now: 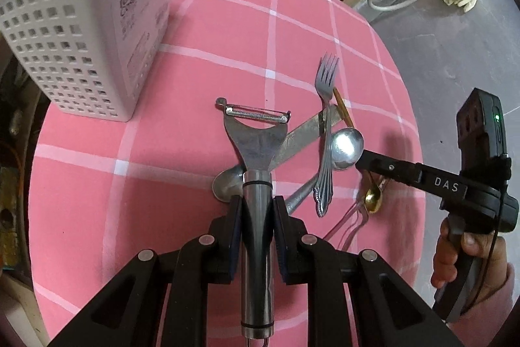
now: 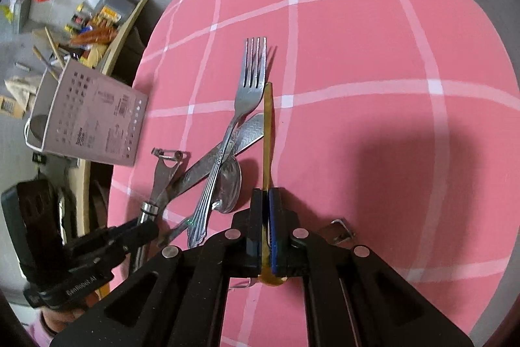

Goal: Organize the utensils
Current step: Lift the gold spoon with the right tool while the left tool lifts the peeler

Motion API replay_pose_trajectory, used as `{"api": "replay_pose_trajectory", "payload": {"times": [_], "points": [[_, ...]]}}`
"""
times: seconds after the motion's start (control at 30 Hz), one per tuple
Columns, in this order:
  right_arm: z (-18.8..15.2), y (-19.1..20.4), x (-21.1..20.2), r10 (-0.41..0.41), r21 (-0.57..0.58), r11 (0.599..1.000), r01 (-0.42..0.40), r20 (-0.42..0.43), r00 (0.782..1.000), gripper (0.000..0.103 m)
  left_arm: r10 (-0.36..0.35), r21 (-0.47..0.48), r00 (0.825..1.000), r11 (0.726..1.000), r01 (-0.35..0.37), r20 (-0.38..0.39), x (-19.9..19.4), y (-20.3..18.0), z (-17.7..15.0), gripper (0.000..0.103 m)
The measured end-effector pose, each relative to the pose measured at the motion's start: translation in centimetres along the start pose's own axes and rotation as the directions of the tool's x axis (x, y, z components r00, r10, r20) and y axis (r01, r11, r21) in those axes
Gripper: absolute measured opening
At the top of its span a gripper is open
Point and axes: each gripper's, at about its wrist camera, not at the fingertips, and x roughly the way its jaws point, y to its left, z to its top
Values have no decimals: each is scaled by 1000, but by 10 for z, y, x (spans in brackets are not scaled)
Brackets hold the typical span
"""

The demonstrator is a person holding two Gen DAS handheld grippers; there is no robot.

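My left gripper (image 1: 257, 207) is shut on the steel handle of a Y-shaped peeler (image 1: 256, 139), whose blade points away over the pile. My right gripper (image 2: 266, 200) is shut on a gold spoon (image 2: 267, 126), its handle pointing forward and its bowl behind the pads; it also shows in the left wrist view (image 1: 373, 199). A silver fork (image 1: 326, 106) (image 2: 247, 93) lies over a flat patterned knife (image 1: 302, 135) (image 2: 224, 152) and a silver spoon (image 1: 346, 148) (image 2: 231, 184). A white perforated utensil holder (image 1: 78, 31) (image 2: 94, 119) stands on the pink checked cloth at the left.
The round table's pink cloth (image 1: 227, 31) drops off at its edges to a grey floor. Pink-handled cutlery (image 1: 349, 226) lies near the right gripper. A small metal piece (image 2: 339, 230) lies by the right gripper. Clutter (image 2: 91, 25) lies on the floor beyond the table.
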Motion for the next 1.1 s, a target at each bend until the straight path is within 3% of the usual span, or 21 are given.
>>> {"api": "replay_pose_trajectory", "payload": {"times": [0.3, 0.57, 0.7, 0.87, 1.1], "points": [[31, 7, 1, -35, -108, 994, 31, -37, 999, 7, -34, 0, 995, 999, 35, -95, 17, 1, 20, 18], [50, 6, 8, -8, -84, 996, 4, -47, 999, 7, -37, 20, 995, 999, 39, -95, 19, 0, 20, 18], [36, -8, 2, 41, -25, 999, -41, -8, 999, 4, -44, 33, 996, 998, 46, -72, 19, -2, 19, 18], [7, -18, -9, 124, 37, 991, -126, 53, 991, 2, -147, -8, 989, 989, 147, -31, 8, 4, 6, 17], [-34, -18, -51, 218, 63, 969, -239, 236, 947, 2, -203, 103, 975, 976, 193, 94, -26, -13, -18, 17]]}}
